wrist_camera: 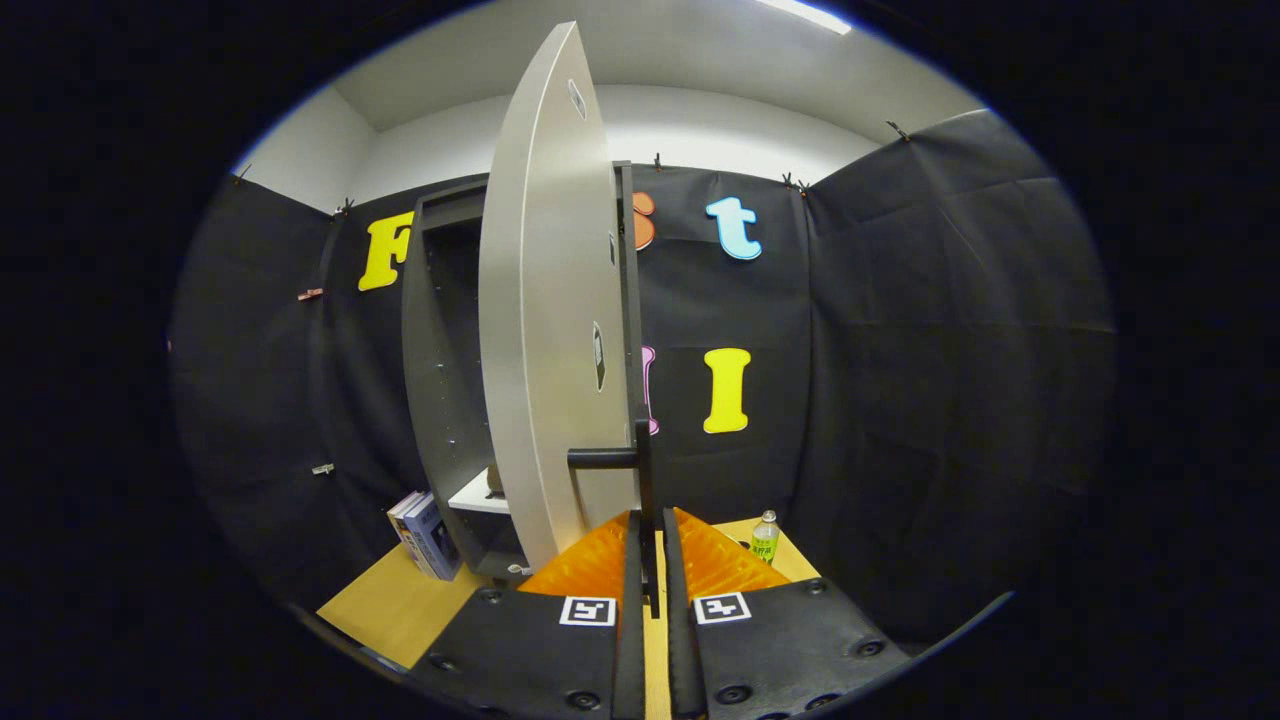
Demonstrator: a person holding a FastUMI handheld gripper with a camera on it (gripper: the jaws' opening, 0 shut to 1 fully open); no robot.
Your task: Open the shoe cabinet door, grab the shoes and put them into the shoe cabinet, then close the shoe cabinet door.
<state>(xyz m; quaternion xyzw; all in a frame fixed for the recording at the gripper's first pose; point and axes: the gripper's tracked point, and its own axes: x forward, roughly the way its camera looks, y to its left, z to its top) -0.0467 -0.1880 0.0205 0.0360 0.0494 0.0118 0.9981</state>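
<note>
Clamping hand-held gripper [650,545] on open door [545,300] edge.

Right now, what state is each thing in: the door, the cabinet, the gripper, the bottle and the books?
Door: swung wide open, edge toward the camera.
Cabinet: open, something small and dark on its pale shelf.
Gripper: fingers nearly together, pinching the door's edge below the handle.
Bottle: upright, cap on.
Books: standing, leaning against the cabinet's side.
</note>
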